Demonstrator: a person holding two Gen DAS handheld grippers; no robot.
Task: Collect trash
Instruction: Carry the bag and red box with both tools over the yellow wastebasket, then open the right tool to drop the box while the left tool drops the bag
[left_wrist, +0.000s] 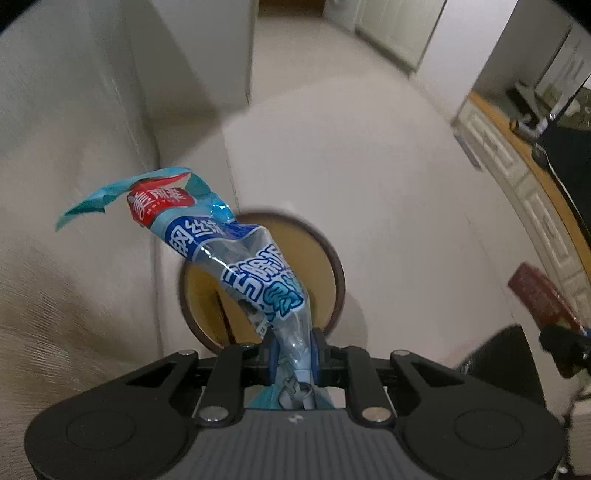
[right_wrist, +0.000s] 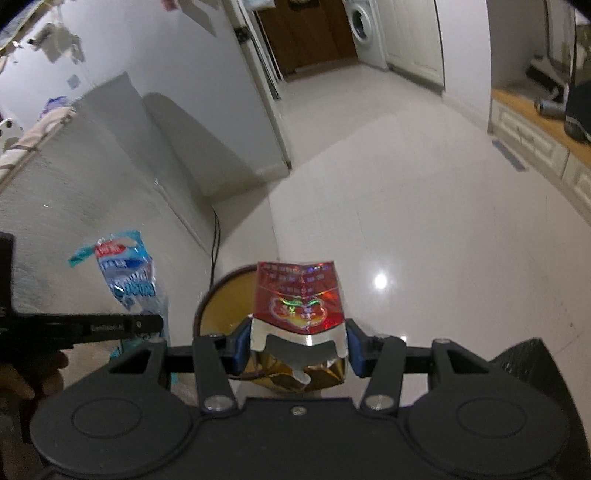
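I hold a crumpled blue-printed clear plastic wrapper clamped in my left gripper and a red foil cigarette pack in my right gripper; the round brown-rimmed bin lies directly below both.

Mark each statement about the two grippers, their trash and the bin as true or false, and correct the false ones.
1. The left gripper pinches a blue plastic wrapper. True.
2. The right gripper is empty. False: it grips a red cigarette pack.
3. A round bin sits on the floor ahead of both grippers. True.
4. The wrapper lies inside the bin. False: the gripper holds it above the bin.
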